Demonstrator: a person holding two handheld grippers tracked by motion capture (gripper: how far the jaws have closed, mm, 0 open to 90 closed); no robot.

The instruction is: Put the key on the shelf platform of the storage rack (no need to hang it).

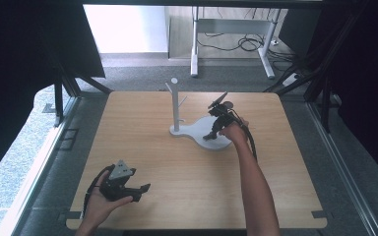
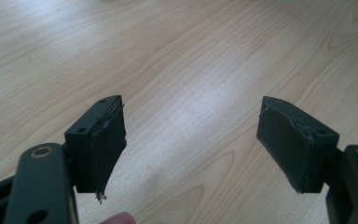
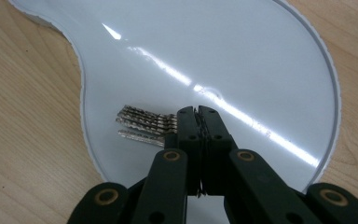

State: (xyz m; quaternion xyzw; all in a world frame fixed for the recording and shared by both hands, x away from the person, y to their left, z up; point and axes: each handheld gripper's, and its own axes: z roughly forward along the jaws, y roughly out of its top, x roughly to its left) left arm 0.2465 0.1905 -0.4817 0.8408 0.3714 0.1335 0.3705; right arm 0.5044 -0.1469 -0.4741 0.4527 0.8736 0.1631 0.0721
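Bare table (image 1: 177, 177) lies open on the near side — only the white stand (image 1: 176, 105) rises mid-table.

No text, label, brand, number or sign can be read anywhere. The wooden table (image 1: 177, 167), the white stand base (image 3: 242, 51) and the black gripper parts carry no legible markings.

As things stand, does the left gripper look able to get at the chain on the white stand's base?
Probably not without moving. The left gripper sits open near the table's front edge, far from the chain, and the right gripper is already closed at the chain's end on the base.
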